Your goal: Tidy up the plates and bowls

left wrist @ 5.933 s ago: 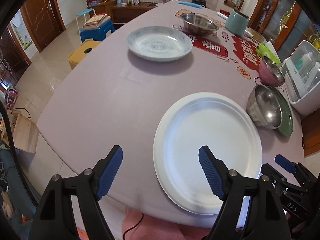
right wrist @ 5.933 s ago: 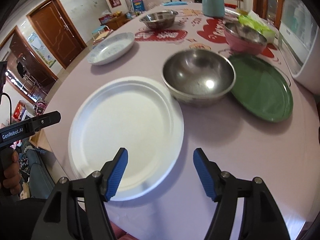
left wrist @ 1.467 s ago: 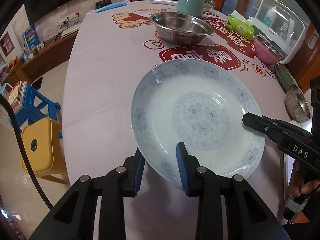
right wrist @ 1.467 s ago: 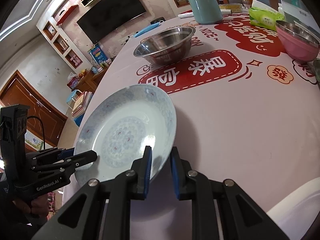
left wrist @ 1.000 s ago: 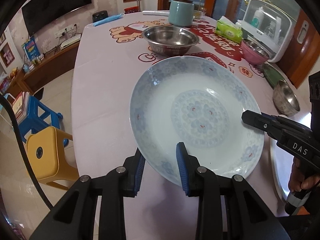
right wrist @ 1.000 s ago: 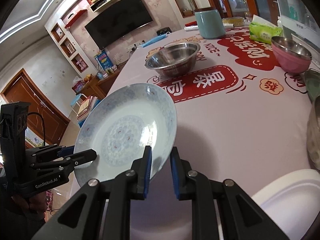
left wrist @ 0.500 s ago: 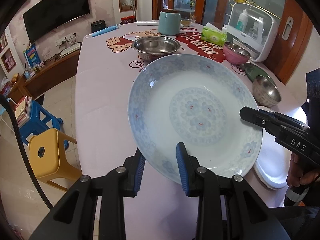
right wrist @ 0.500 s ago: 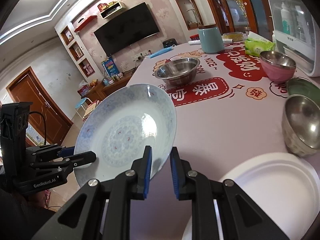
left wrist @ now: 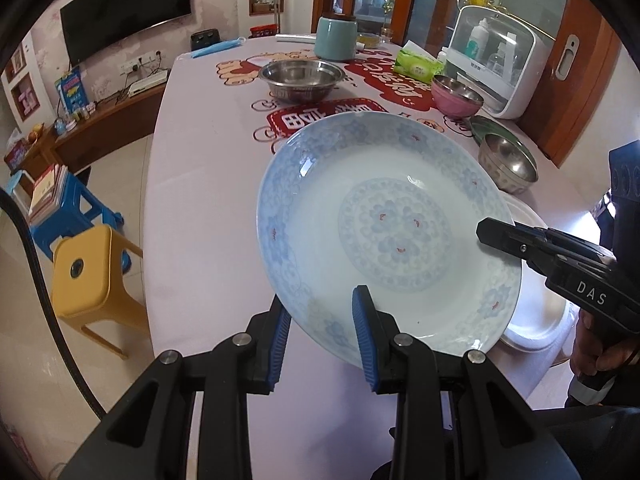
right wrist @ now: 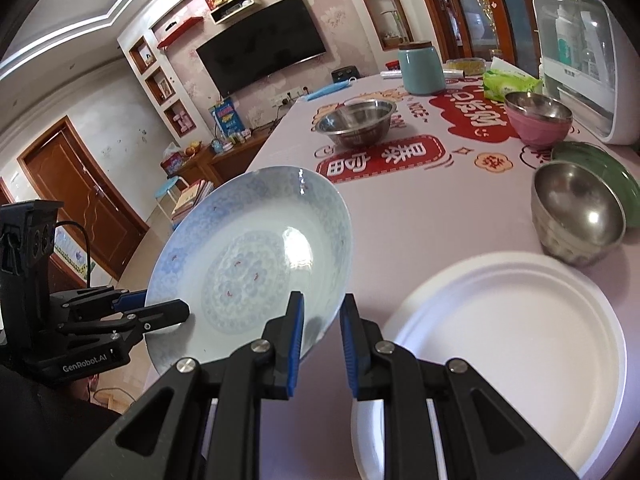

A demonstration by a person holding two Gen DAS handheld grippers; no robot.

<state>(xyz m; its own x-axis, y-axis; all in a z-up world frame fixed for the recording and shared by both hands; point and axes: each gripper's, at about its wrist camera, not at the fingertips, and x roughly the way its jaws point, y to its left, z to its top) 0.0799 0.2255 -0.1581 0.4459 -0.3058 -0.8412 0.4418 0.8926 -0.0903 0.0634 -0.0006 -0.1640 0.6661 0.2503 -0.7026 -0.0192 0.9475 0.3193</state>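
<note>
A blue-patterned porcelain plate [left wrist: 384, 220] is held in the air above the table by both grippers. My left gripper [left wrist: 322, 324] is shut on its near rim. My right gripper [right wrist: 320, 324] is shut on the opposite rim; the plate also shows in the right wrist view [right wrist: 256, 264]. A large white plate [right wrist: 516, 344] lies on the table just right of and below the held plate. A steel bowl [right wrist: 576, 212] stands beyond it, on the edge of a green plate [right wrist: 600, 168].
Farther back stand a pink bowl [right wrist: 538, 120], a wide steel bowl [right wrist: 354, 122], a teal canister [right wrist: 420, 66], a green tissue pack [right wrist: 508, 84] and a white cabinet [right wrist: 580, 60]. Yellow stool [left wrist: 88, 272] and blue stool [left wrist: 76, 208] stand left of the table.
Both grippers closed on the patterned plate, lifted it off the table and carried it back toward the white plate, which has come into view beside it.
</note>
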